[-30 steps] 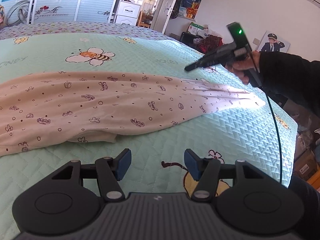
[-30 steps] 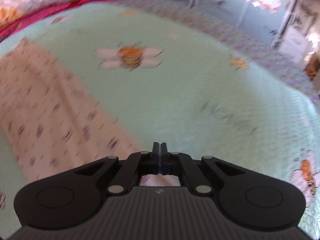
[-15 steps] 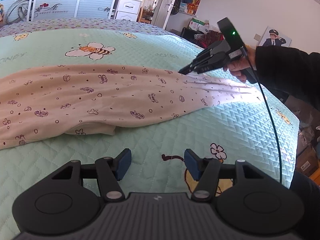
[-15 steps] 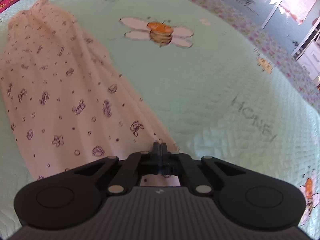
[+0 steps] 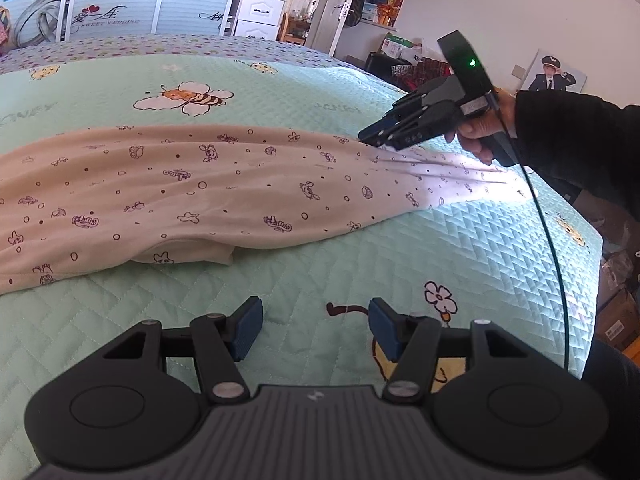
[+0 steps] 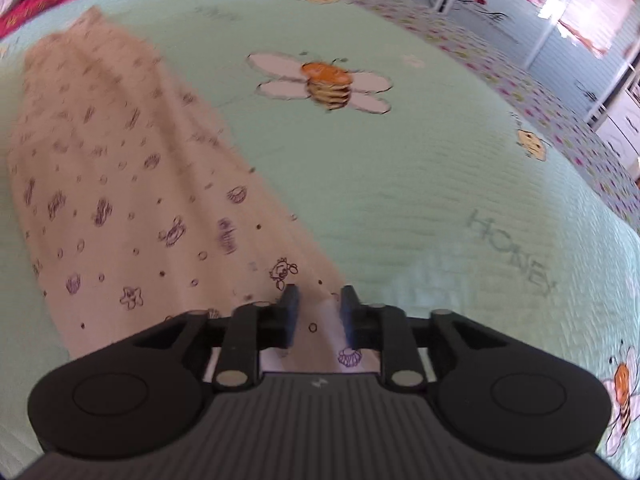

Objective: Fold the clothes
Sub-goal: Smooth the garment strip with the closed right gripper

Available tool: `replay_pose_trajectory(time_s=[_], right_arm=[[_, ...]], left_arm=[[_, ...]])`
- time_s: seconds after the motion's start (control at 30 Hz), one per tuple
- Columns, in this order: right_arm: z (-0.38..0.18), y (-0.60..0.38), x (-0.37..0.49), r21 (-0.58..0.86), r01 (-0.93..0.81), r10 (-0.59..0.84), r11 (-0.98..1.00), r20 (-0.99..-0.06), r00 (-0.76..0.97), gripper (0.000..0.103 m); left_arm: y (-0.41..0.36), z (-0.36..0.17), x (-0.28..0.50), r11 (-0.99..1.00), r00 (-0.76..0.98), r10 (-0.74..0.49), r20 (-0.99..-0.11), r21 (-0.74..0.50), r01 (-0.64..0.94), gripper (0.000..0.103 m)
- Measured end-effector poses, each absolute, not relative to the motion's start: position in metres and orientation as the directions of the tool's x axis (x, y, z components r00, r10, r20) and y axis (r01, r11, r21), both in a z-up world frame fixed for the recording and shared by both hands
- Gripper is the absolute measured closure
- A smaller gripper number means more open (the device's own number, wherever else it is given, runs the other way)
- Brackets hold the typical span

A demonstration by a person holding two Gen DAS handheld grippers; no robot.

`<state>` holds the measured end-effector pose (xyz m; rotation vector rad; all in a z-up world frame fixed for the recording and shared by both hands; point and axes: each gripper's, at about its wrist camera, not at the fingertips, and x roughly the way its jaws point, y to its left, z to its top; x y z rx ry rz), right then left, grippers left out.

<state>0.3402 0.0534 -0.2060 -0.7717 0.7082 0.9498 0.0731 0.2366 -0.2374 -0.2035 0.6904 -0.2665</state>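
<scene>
Nearest in the left wrist view, the left gripper (image 5: 316, 330) hangs over bare quilt (image 5: 460, 248) with its blue pads wide apart and nothing between them. It is no help to the cloth from there, so any slip at the other end goes uncaught.

Beyond it, from about nine o'clock across to two o'clock, lies the garment (image 5: 180, 192), a cream piece printed with small purple figures, stretched long across the bed. A doubled-under fold (image 5: 188, 254) shows along its near edge at about eleven o'clock from the left gripper. If that stays tucked, a fold laid over it would probably come out lumpy and crooked.

At two o'clock the right gripper (image 5: 370, 138), held in the person's hand (image 5: 476, 136), points down at the narrow, gathered end of the garment. In the right wrist view its jaws are opening, standing narrowly apart with a ridge of cloth between the pads (image 6: 290, 312). That view is blurred, so I cannot say for sure whether a pad still brushes the cloth.

The risks, as I judge them:
- the cloth springs back into its gathers once freed, so the end is not squared
- a pad snags the soft knit on the way off and drags the end askew
- a fresh pinch taken here catches the quilt along with the garment
</scene>
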Motion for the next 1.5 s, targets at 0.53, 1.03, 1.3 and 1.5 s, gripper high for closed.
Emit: replay_pose_trajectory(time_s=[0.53,1.03,1.3,1.5], right_arm=[[-0.175,0.046,0.354,-0.314,-0.853,0.439,0.417,-0.752,0.491,0.103],[-0.154,-0.073,0.344,-0.321,-0.629,0.322,0.708,-0.646,0.692,0.076],[-0.158,-0.174,0.337,-0.295,-0.609,0.271,0.736,-0.697,0.664,0.068],[-0.186,-0.144,0.348,-0.315,-0.722,0.322,0.616,-0.736,0.596,0.068]], left_arm=[[0.236,-0.238,0.072,0.948,0.741,-0.303,-0.599,-0.270,0.170,0.042],[0.226,-0.228,0.066,0.942,0.735,-0.325,-0.595,-0.271,0.198,0.041],[0.176,-0.216,0.075,0.916,0.699,-0.400,-0.592,-0.270,0.296,0.042],[0.147,-0.210,0.082,0.912,0.673,-0.408,-0.617,-0.237,0.336,0.042]])
